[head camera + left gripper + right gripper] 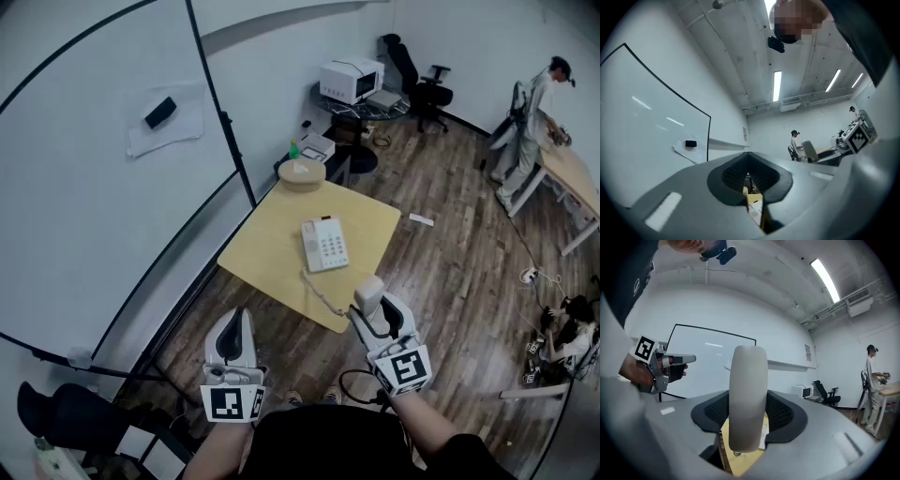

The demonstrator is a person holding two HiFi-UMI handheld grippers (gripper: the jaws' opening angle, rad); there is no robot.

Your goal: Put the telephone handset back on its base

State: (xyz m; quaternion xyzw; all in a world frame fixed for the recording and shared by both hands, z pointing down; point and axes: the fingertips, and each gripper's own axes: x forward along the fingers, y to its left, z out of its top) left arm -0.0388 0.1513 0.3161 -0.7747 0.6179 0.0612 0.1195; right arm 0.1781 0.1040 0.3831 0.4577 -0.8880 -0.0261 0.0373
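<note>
There is one yellow square surface (272,248), standing on a wooden floor, and it carries two things. One telephone base (324,244) lies near its middle with the keypad facing up. One round beige object (302,173) sits at its far corner.

The one handset (367,292) is off the base. It is up in the air over the near right edge of the surface and stands roughly upright. The right gripper (377,317) is clamped on it: in the right gripper view the pale handset fills the space between the two jaws, which stand wide around it. One coiled cord (323,295) runs from the near left side of the base across the surface towards the handset.

The left gripper (239,317) hangs off the near left edge of the surface, well apart from the telephone. Its two jaws are drawn nearly together, leaving only a thin slit. Nothing is between them.

To the left stands one whiteboard (94,187) with one dark eraser (160,112) stuck on a sheet of paper. At the far side of the room are one white microwave (351,80) and one black office chair (422,80). One person (534,117) stands at a desk on the far right.
</note>
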